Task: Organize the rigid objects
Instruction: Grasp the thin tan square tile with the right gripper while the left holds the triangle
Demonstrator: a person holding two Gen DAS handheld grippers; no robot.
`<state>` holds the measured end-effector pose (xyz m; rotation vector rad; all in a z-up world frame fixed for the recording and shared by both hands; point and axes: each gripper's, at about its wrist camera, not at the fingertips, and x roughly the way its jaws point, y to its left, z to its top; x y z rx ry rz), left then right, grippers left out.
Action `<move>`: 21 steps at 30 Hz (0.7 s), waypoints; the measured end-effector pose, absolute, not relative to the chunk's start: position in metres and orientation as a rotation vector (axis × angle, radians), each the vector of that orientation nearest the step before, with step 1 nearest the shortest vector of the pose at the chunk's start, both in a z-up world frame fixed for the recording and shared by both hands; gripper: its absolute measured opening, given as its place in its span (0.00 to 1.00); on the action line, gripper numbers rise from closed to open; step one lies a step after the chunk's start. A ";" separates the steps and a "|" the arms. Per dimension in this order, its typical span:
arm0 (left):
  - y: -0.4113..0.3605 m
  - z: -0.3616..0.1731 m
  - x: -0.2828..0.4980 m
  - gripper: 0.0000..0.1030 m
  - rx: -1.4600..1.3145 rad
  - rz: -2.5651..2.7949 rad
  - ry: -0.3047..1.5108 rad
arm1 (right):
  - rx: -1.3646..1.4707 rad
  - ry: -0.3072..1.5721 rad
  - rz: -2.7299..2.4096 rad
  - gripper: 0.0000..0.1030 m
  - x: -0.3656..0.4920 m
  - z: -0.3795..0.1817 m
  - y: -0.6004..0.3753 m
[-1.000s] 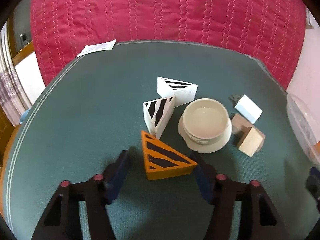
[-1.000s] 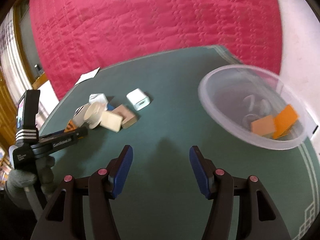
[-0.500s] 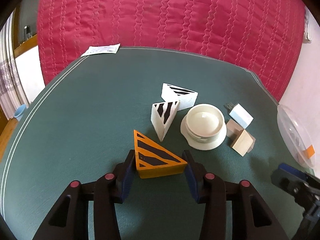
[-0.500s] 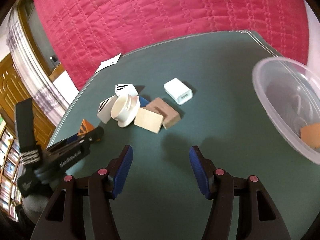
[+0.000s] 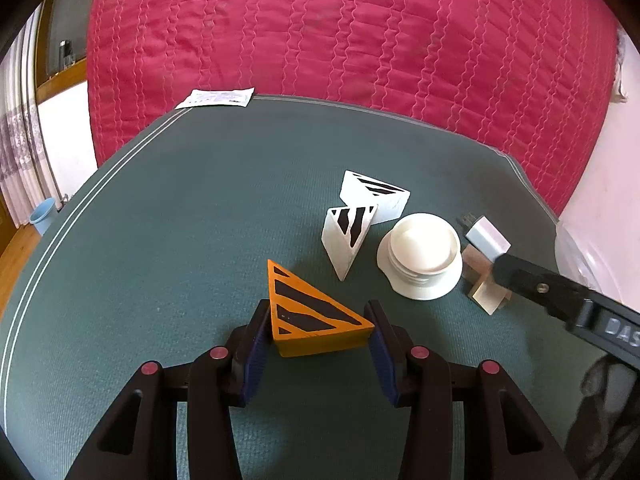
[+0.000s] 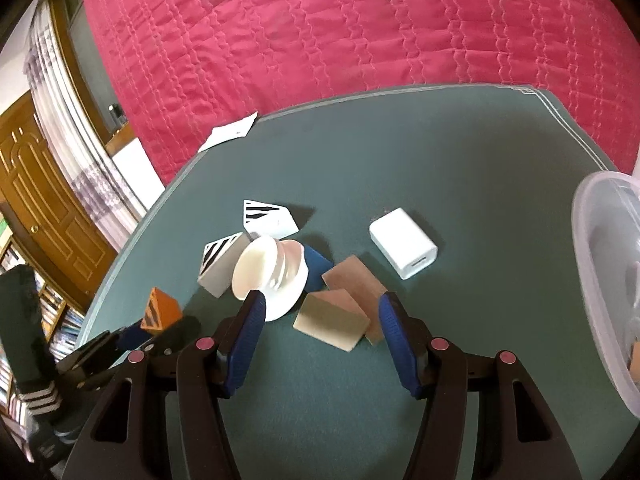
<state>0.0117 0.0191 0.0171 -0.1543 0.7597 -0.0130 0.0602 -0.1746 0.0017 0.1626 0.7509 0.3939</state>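
An orange wedge with black stripes lies low on the green table, and my left gripper is shut on it, blue pads against both sides. From the right wrist view the same wedge shows at the left. My right gripper is open just in front of a pale wooden block and a brown wooden block, touching neither. One of its fingers reaches in from the right of the left wrist view.
Two white striped wedges, a white cup-shaped piece and a white charger cluster mid-table. A clear plastic bowl stands at the right edge. A paper slip lies at the far edge, before a red quilt.
My left gripper's jaws have closed onto the orange wedge. My right gripper has swung left, away from the clear bowl, to the wooden blocks.
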 end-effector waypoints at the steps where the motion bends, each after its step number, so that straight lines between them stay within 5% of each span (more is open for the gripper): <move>1: 0.020 0.017 0.012 0.47 -0.158 -0.013 0.761 | 0.163 0.758 0.399 0.58 0.062 0.000 -0.173; 21: 0.024 0.014 0.013 0.47 -0.185 -0.005 0.788 | 0.108 0.785 0.479 0.58 0.053 -0.011 -0.146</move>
